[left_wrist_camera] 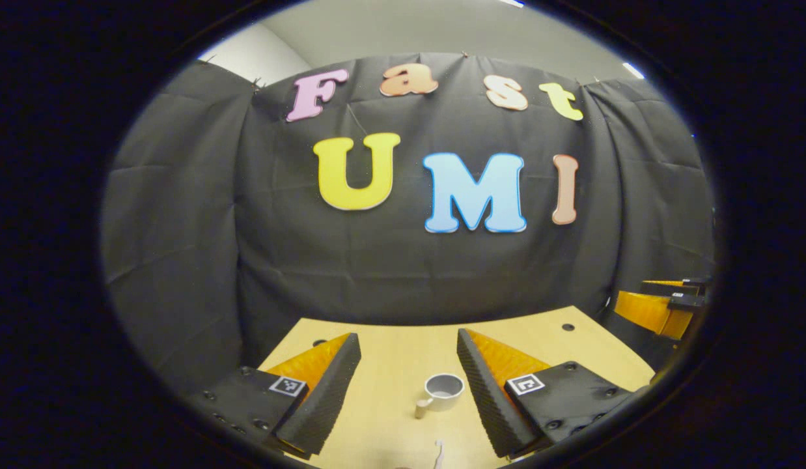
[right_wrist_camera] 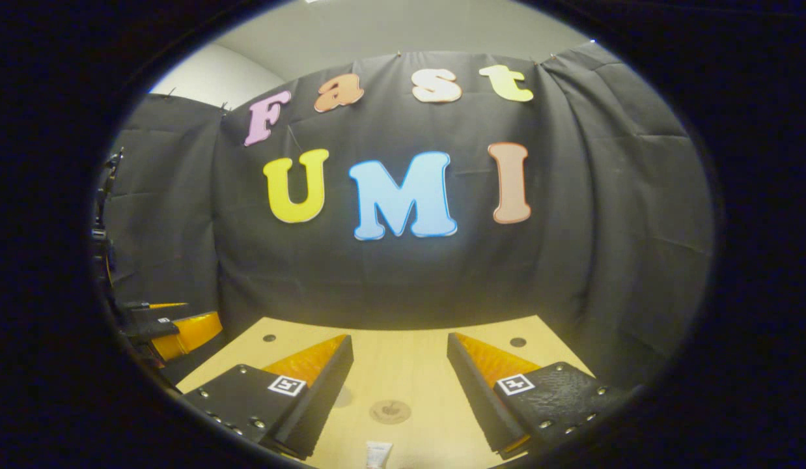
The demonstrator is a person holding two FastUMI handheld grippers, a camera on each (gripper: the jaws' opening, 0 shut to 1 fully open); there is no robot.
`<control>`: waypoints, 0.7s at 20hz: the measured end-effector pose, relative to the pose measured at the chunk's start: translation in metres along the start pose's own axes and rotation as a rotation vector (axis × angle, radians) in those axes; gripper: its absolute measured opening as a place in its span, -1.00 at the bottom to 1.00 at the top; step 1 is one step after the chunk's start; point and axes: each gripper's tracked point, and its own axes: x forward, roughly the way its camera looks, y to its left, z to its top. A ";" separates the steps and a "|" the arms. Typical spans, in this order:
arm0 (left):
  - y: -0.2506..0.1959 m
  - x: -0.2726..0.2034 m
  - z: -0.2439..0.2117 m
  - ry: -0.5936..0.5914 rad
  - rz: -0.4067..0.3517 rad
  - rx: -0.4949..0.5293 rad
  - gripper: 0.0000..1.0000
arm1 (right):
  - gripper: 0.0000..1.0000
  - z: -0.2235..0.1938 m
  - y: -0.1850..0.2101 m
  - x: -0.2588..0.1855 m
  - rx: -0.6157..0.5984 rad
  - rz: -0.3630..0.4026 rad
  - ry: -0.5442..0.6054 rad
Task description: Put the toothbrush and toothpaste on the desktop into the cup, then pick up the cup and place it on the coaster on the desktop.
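Jaws of both the left gripper (left_wrist_camera: 408, 365) and right gripper (right_wrist_camera: 400, 368) are held released, nothing grasped. Cup (left_wrist_camera: 443, 389) sits lower centre; coaster (right_wrist_camera: 390, 411) and toothpaste (right_wrist_camera: 378, 454) lie at bottom centre, apparently framed for approach.

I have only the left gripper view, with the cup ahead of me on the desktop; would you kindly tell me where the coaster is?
Observer: The coaster lies flat on the table, seen ahead between the jaws of the right gripper in the right gripper view.
Operator: Thank you. And the toothpaste?
Observer: The toothpaste lies on the table nearer to that camera than the coaster, at the bottom edge of that view.
Operator: Is the right gripper holding anything?
Observer: No, its jaws stand wide apart and grip nothing.
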 end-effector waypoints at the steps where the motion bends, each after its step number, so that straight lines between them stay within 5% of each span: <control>1: 0.000 0.000 -0.010 0.024 -0.003 -0.009 0.92 | 0.82 -0.011 0.002 0.000 0.009 0.006 0.028; 12: -0.015 -0.007 -0.143 0.332 -0.055 -0.045 0.84 | 0.84 -0.134 0.020 -0.003 0.004 0.059 0.381; 14: -0.018 -0.009 -0.167 0.402 -0.066 -0.044 1.00 | 0.84 -0.155 0.024 -0.005 -0.004 0.065 0.456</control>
